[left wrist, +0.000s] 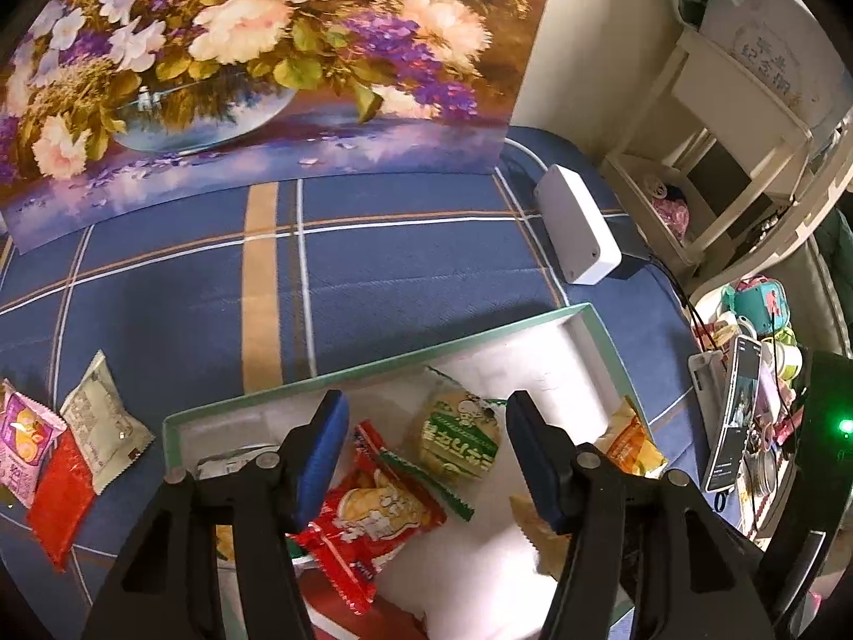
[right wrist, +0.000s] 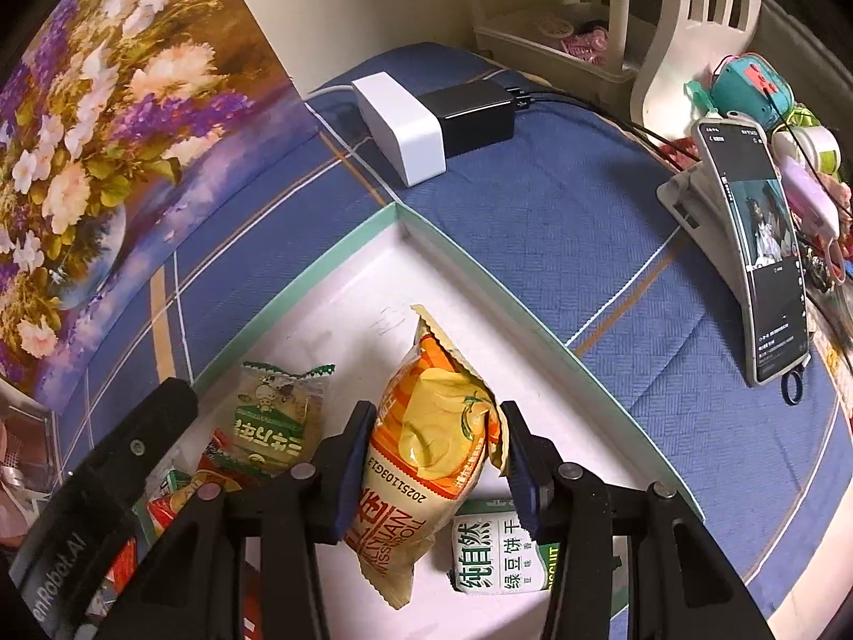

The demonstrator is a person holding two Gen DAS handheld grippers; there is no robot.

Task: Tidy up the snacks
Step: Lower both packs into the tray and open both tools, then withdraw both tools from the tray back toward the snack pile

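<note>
While gripper clamps orange packet.

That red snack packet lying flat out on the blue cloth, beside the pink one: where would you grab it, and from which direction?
Take the red packet across its narrow width near the middle, coming straight down from above. It lies flat on the cloth, long and slim, so the short span suits the jaws. The pink packet and the grey-white packet overlap its upper end, so go lower.

box far corner bare, packets nearer
</note>
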